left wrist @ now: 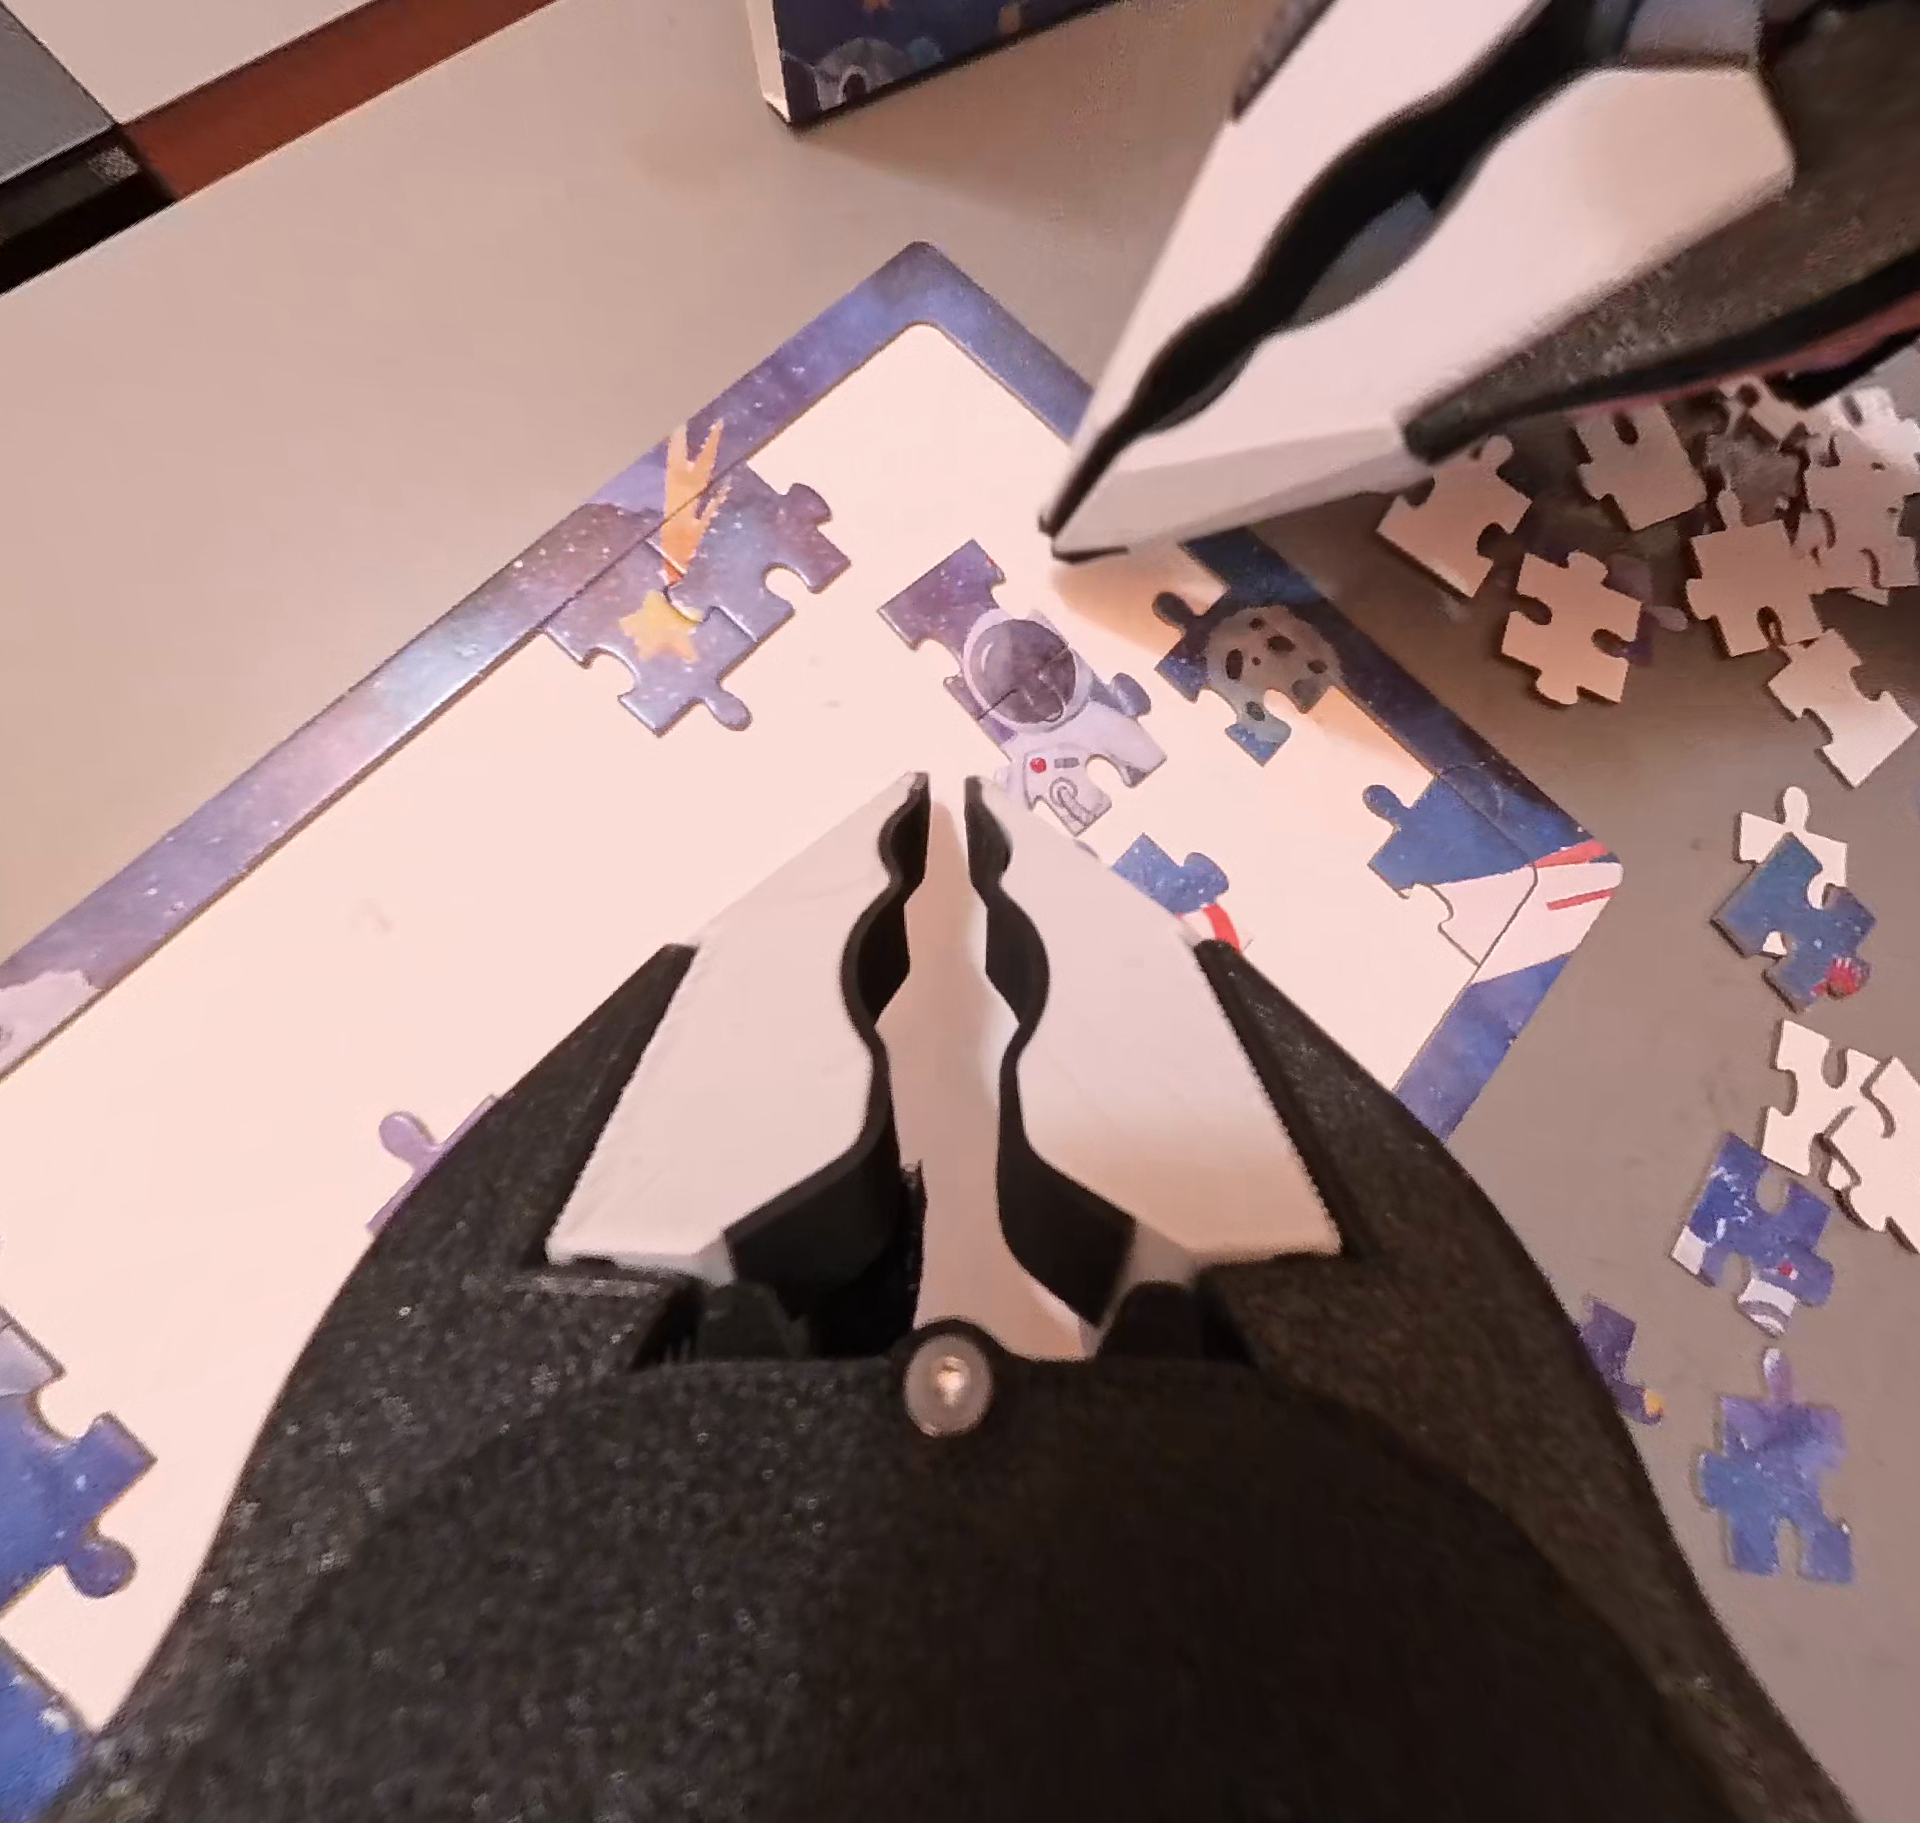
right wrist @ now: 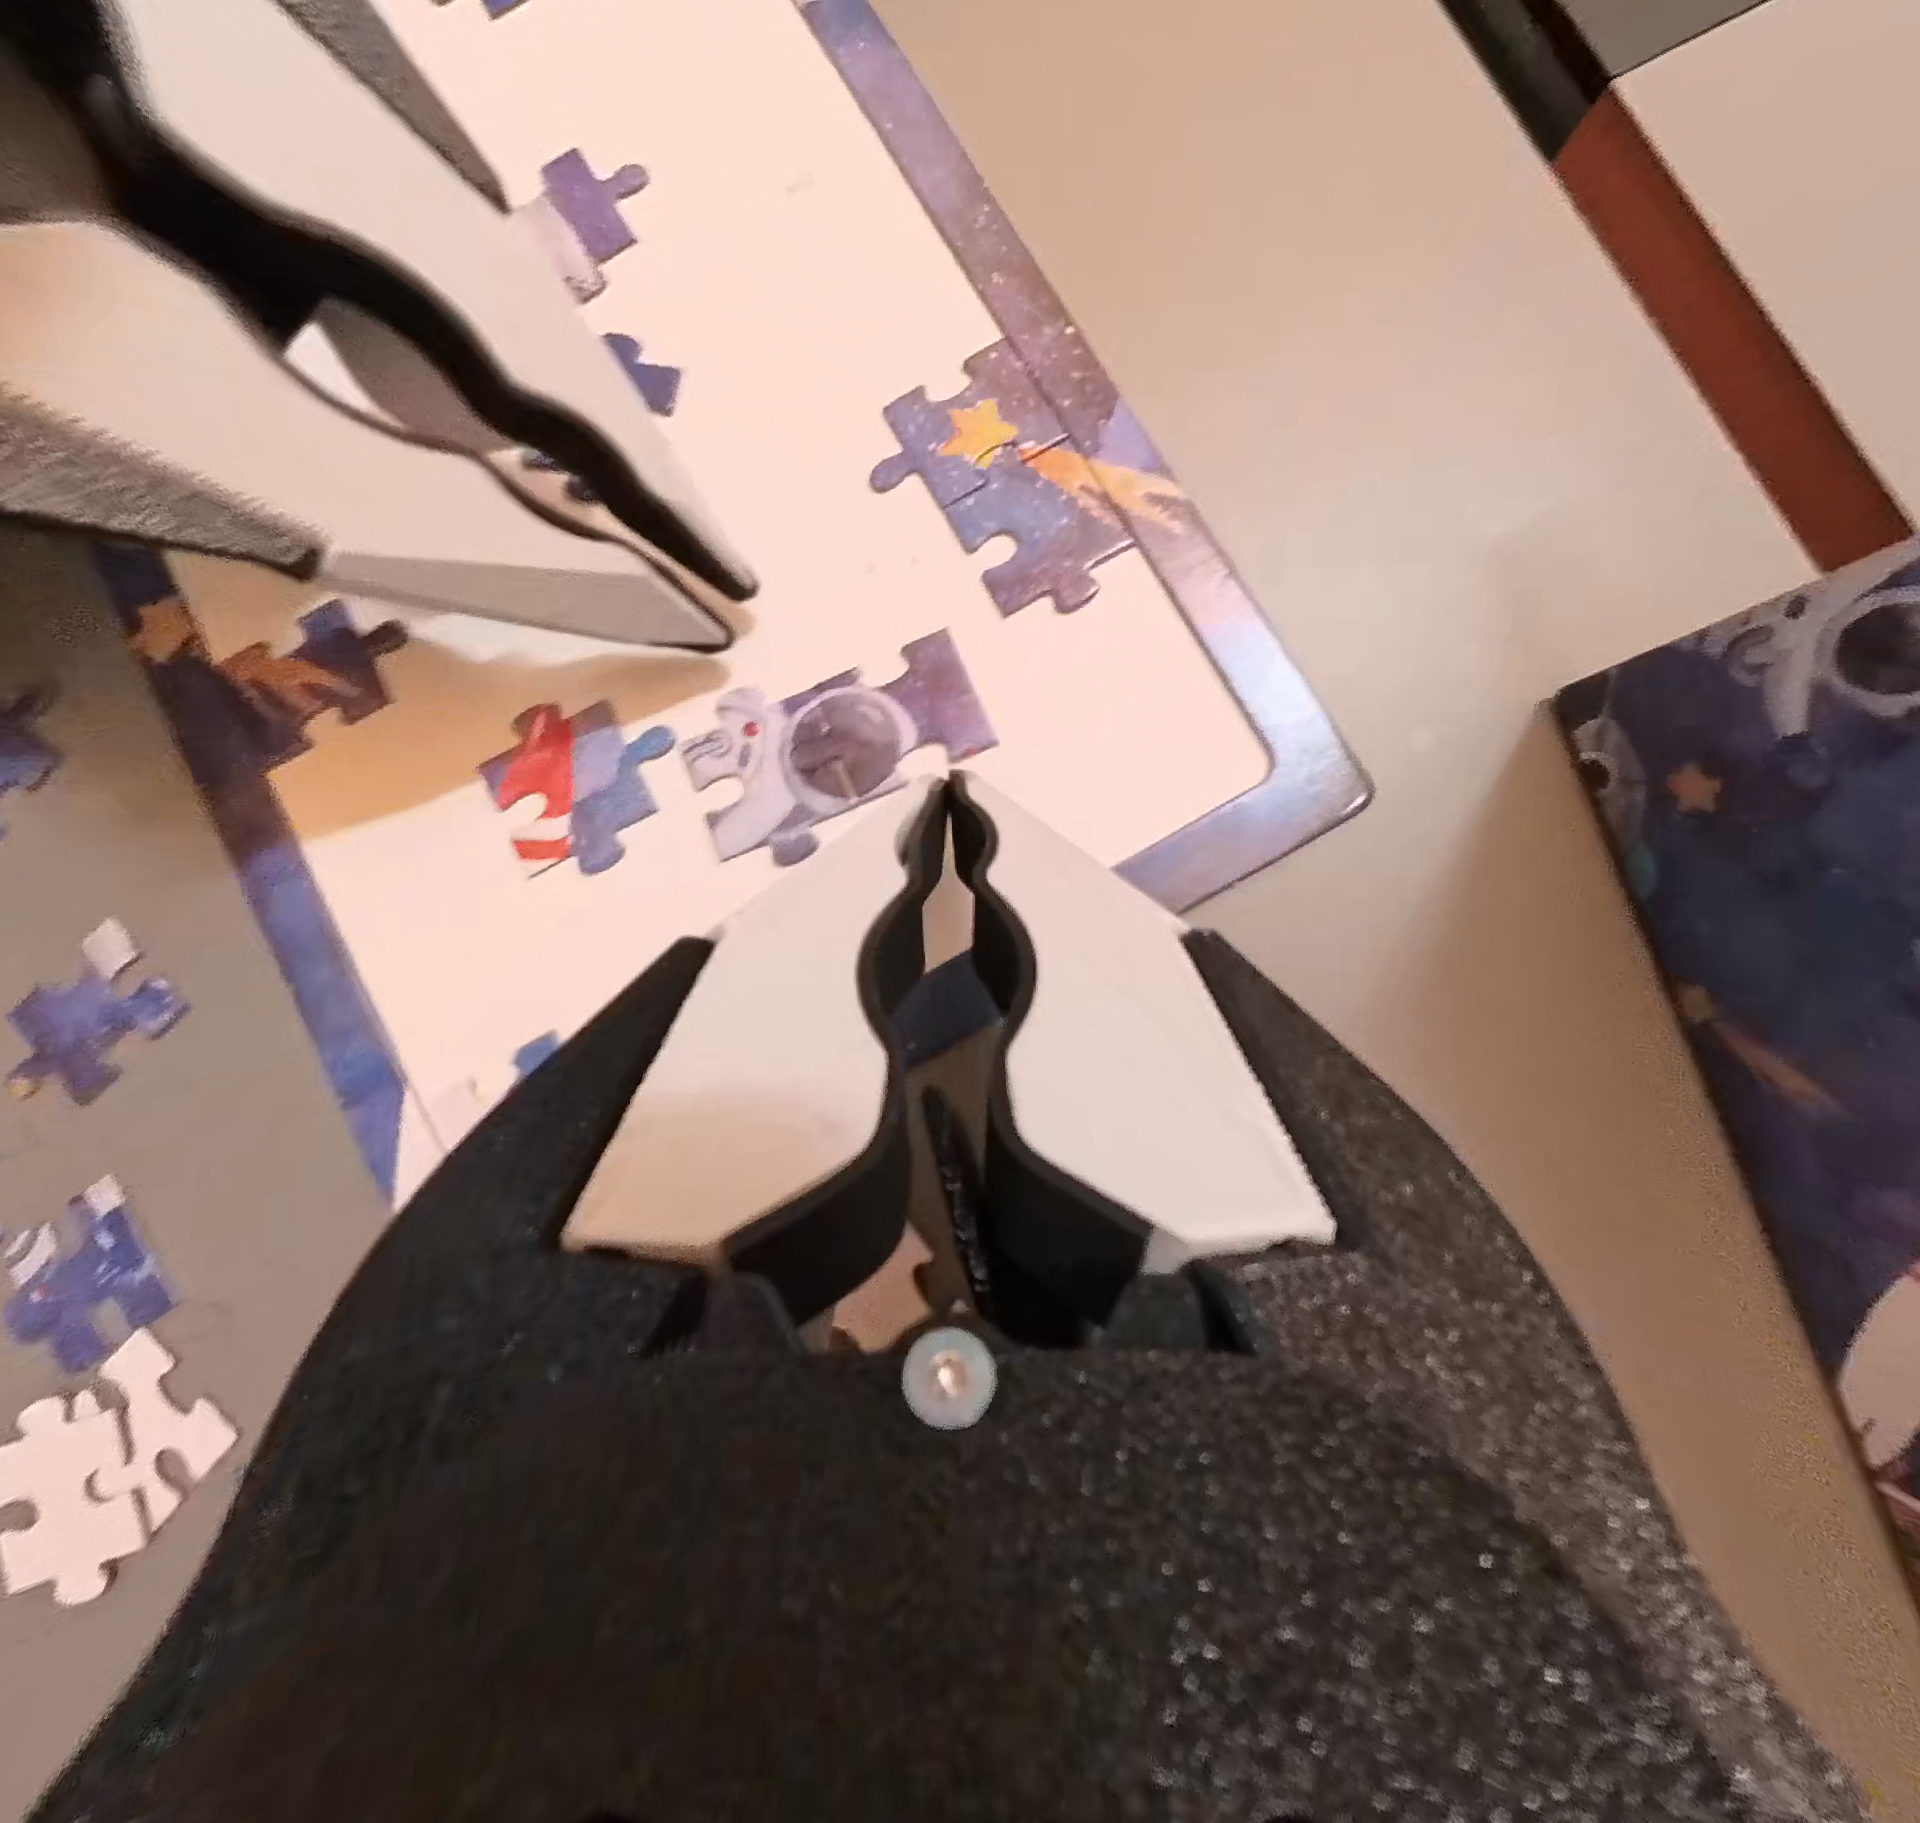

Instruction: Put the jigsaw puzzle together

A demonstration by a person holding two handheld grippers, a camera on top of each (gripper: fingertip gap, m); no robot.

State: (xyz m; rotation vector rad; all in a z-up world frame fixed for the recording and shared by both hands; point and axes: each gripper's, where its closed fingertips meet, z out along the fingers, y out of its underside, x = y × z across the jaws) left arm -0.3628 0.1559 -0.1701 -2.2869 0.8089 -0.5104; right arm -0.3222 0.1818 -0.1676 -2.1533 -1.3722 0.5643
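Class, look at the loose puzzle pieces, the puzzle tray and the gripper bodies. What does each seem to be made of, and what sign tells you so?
Loose puzzle pieces: probably cardboard, with plain white backs, printed faces and a brownish cut edge.
Puzzle tray: likely printed card, matte white inside, slight sheen on its border.
Left gripper and right gripper: bodies look like grainy black plastic, perhaps printed; the fingers are smooth white with black inner lining.

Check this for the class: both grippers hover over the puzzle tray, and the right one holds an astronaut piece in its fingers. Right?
Not quite. The right gripper is shut on nothing; the right wrist view shows the astronaut pieces lying flat in the puzzle tray, beyond its tips. The left gripper hovers there too.
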